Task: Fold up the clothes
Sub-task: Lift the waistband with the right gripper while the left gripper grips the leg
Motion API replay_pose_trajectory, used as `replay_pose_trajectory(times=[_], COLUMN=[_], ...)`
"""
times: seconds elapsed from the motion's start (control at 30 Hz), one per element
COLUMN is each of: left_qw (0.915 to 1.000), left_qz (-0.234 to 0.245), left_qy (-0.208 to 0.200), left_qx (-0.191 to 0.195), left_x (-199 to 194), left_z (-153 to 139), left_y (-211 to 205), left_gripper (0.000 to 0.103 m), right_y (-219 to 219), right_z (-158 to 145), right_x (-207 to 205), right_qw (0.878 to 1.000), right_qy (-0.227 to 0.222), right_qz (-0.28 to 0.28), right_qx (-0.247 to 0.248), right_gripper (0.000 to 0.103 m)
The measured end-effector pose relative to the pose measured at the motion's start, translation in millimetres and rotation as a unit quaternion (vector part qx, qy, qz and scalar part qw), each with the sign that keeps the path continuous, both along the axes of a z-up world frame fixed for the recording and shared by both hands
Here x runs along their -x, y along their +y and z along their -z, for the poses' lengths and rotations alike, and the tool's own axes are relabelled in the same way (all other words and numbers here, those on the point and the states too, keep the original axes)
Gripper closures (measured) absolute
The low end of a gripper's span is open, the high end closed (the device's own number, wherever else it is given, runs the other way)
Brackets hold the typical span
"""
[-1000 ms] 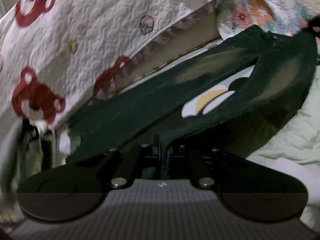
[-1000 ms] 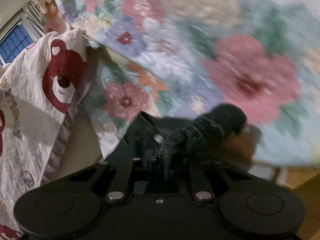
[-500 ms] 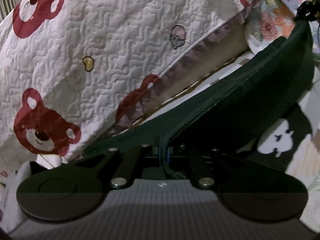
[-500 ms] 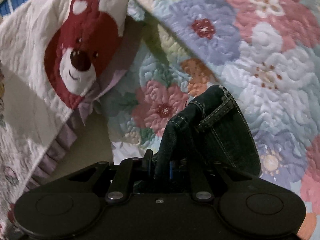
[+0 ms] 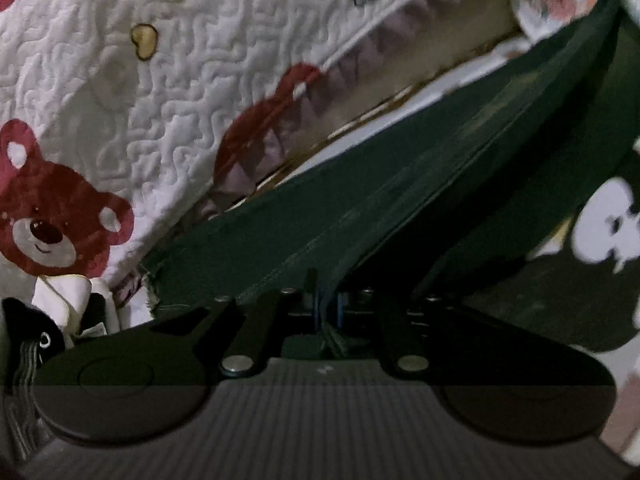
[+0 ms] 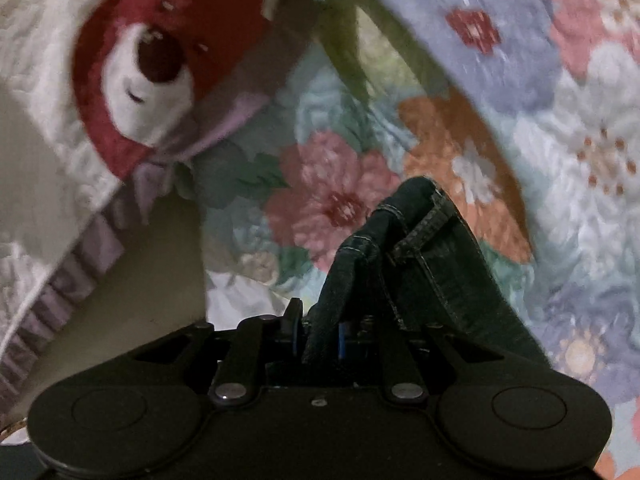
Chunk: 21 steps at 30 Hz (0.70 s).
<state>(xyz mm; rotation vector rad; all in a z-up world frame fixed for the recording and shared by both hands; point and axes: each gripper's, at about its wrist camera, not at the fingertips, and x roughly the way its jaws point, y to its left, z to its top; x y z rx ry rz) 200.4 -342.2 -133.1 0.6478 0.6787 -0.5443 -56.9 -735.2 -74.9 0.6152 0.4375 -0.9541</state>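
Observation:
A pair of dark jeans (image 5: 400, 200) is stretched taut between my two grippers. My left gripper (image 5: 326, 308) is shut on the hem end of the jeans, and the legs run up and right to the top right corner. My right gripper (image 6: 318, 332) is shut on the waistband end of the jeans (image 6: 420, 248), with a belt loop and seam stitching standing up above the fingers.
A white quilt with red bears (image 5: 160, 80) hangs at the left, also in the right wrist view (image 6: 160, 60). A floral quilt (image 6: 540, 120) fills the right. A dark cloth with white cartoon print (image 5: 600, 232) lies below the jeans. A black-and-white item (image 5: 36, 336) sits far left.
The jeans have gone from slack and draped to pulled straight between the grippers. Both views have closed in on the bear quilt and floral quilt.

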Motion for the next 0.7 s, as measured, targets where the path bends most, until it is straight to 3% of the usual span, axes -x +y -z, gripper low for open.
replay_pose_trajectory(times=[0.2,0.33,0.43,0.57,0.7], left_qw=[0.9972,0.9999,0.9990,0.9987,0.9992], left_qz=[0.033,0.011,-0.005,-0.018,-0.025], left_qy=[-0.059,-0.003,0.005,0.001,-0.018], left_qx=[-0.032,-0.013,-0.043,-0.047,-0.026], left_x=[-76.5,-130.5,-142.8,-150.4,-156.8], left_z=[-22.1,3.1,38.7,53.2,42.3], left_y=[-3.2,-3.8,-12.2,-12.5,0.6], left_gripper=[0.091,0.090,0.088,0.084,0.060], right_y=[-20.8,-47.4,-68.4,-74.7,-78.0], right_z=[18.2,21.3,38.0,49.5,57.2], right_x=[-19.7,-45.9,-66.1,-80.3,-89.6], right_qw=[1.000,0.996,0.990,0.987,0.985], right_qy=[0.025,0.083,0.125,0.146,0.160], right_qz=[0.007,-0.010,-0.023,-0.035,-0.049], right_qx=[-0.009,-0.014,-0.057,-0.051,-0.033], right_gripper=[0.085,0.083,0.080,0.080,0.080])
